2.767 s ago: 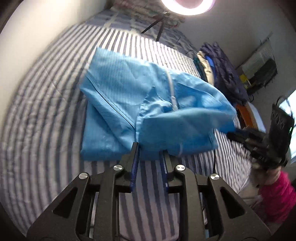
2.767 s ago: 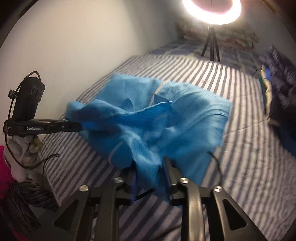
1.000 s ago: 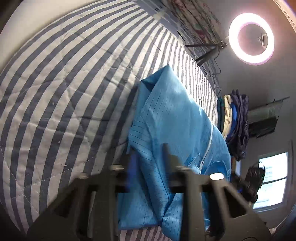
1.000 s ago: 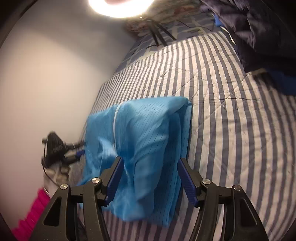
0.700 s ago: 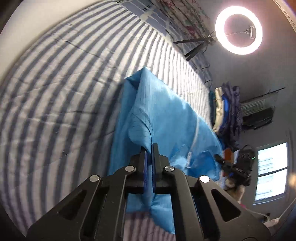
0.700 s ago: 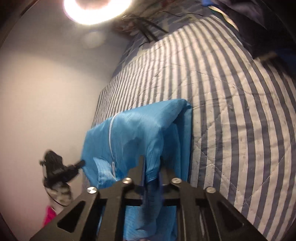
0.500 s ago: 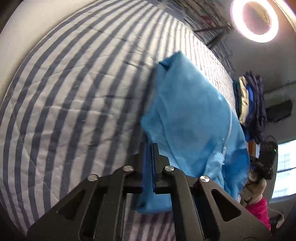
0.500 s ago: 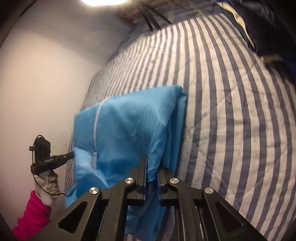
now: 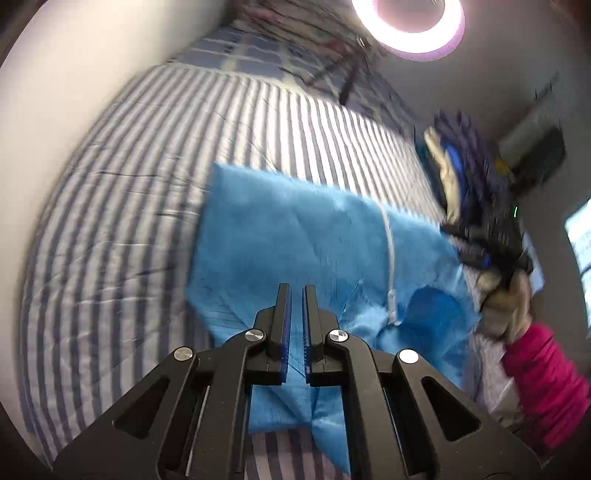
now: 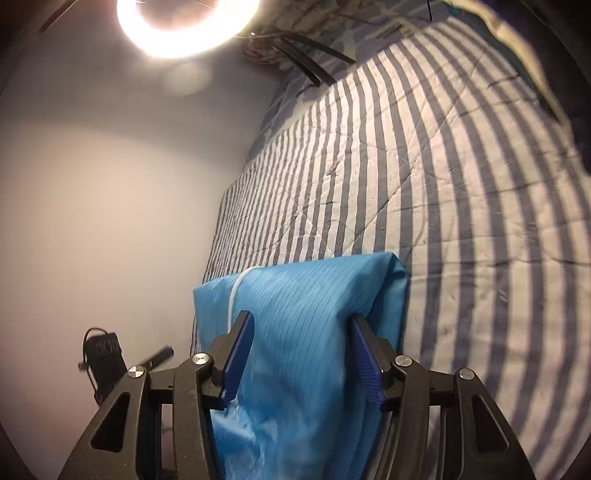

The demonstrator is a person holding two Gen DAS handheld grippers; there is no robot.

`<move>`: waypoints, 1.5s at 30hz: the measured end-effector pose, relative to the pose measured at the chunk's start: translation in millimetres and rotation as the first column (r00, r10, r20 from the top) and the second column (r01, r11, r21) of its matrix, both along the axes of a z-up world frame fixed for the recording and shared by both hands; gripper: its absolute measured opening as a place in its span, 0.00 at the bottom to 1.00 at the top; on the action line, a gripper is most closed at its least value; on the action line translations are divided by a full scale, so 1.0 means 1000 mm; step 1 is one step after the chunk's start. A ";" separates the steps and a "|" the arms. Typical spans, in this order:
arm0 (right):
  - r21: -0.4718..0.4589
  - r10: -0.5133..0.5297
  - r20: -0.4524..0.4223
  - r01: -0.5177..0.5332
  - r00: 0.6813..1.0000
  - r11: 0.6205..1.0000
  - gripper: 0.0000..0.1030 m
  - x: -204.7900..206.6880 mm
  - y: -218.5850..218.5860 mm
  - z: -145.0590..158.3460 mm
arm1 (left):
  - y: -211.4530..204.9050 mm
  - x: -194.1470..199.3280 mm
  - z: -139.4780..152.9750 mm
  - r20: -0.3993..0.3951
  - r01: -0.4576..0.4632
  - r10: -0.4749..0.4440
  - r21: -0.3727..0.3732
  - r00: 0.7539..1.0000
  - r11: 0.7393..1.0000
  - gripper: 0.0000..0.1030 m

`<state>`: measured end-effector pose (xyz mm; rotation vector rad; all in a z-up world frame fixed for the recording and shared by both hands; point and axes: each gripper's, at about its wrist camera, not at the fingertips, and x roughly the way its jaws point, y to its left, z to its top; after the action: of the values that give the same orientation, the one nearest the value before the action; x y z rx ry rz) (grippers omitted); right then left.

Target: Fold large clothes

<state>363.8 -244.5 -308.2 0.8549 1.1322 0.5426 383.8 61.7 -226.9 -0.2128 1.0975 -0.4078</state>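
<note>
One blue garment (image 9: pixel 295 236) lies partly folded on the striped bed (image 9: pixel 122 206), directly ahead of and below both tools. The left hand-held gripper (image 9: pixel 296 295) has its two jaws pressed together with only a thin slit between the blue pads; no cloth shows in the slit, and the garment lies beneath and beyond its tips. A white zipper (image 9: pixel 389 266) runs down the cloth just to the right of those tips. Farther right, the right hand-held gripper (image 9: pixel 476 247) shows at the garment's edge, carried by a hand (image 9: pixel 506 302) in a pink sleeve (image 9: pixel 546 384).

In the right wrist view, the right hand-held gripper (image 10: pixel 301 332) has its two jaws spread and opening, with a fold of the garment (image 10: pixel 314 295) rising between them; the pads stand beside the cloth rather than squeezing it. One ring light (image 10: pixel 188 22) glows far ahead of it, above the bed's end. One pile of dark clothes (image 9: pixel 465 170) sits beyond the garment, ahead and right of the left tool.
</note>
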 end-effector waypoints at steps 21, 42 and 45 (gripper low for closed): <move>-0.487 0.040 0.140 0.034 0.989 0.873 0.28 -0.031 0.023 0.083 | 0.004 -0.025 -0.005 -0.014 0.007 -0.006 0.066 1.000 0.998 0.01; -0.670 0.259 0.540 0.223 0.801 0.708 0.54 -0.289 0.087 0.428 | 0.042 -0.167 0.259 0.377 0.033 0.011 -0.111 0.926 0.993 0.09; -0.674 0.283 0.566 0.237 0.775 0.699 0.54 -0.309 0.093 0.466 | 0.040 -0.180 0.290 0.420 0.063 -0.016 -0.098 0.908 0.993 0.09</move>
<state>54.7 -151.2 157.5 -0.0769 0.6077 0.3099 204.0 101.6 63.4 -0.1884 0.6567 -0.5235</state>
